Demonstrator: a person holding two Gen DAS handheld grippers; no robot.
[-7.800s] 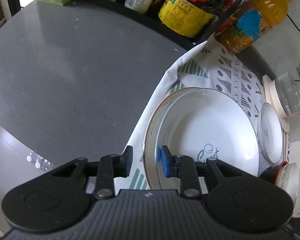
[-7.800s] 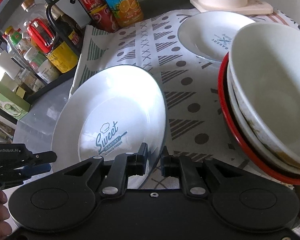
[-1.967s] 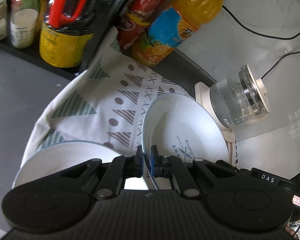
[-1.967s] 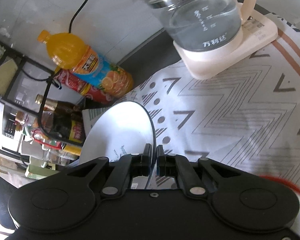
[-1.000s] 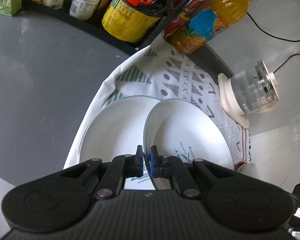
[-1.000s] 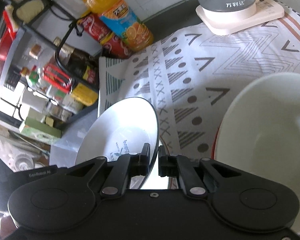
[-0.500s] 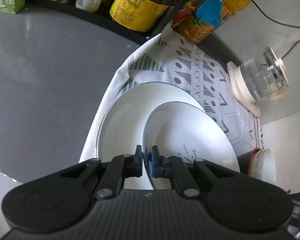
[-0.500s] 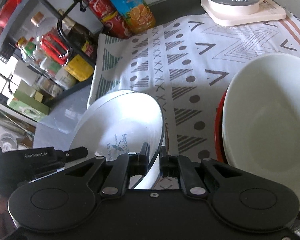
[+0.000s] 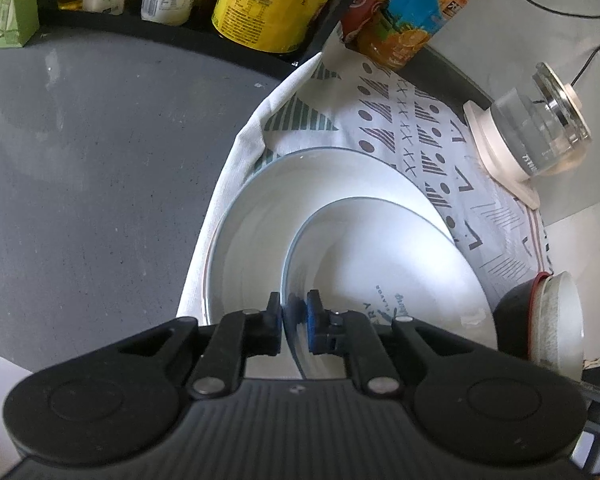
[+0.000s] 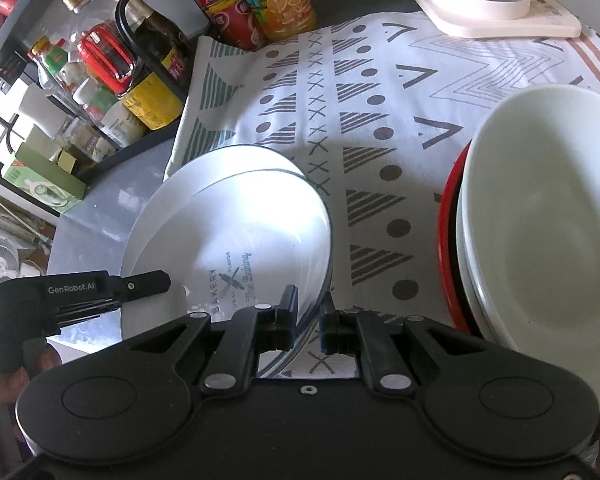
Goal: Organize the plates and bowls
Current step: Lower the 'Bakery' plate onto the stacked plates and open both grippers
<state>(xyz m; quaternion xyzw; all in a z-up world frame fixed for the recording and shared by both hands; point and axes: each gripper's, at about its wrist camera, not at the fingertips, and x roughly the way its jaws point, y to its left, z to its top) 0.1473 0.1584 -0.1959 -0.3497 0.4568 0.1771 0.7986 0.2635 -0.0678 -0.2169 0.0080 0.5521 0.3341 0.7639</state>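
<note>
The small plate (image 9: 384, 272) is set inside the large plate (image 9: 260, 216) at the cloth's (image 10: 380, 128) left edge, by the bowl stack (image 10: 540, 240). Its rim is straddled by the left gripper (image 9: 294, 322), just opening, and the right gripper (image 10: 309, 320), both narrow; release remains.
</note>
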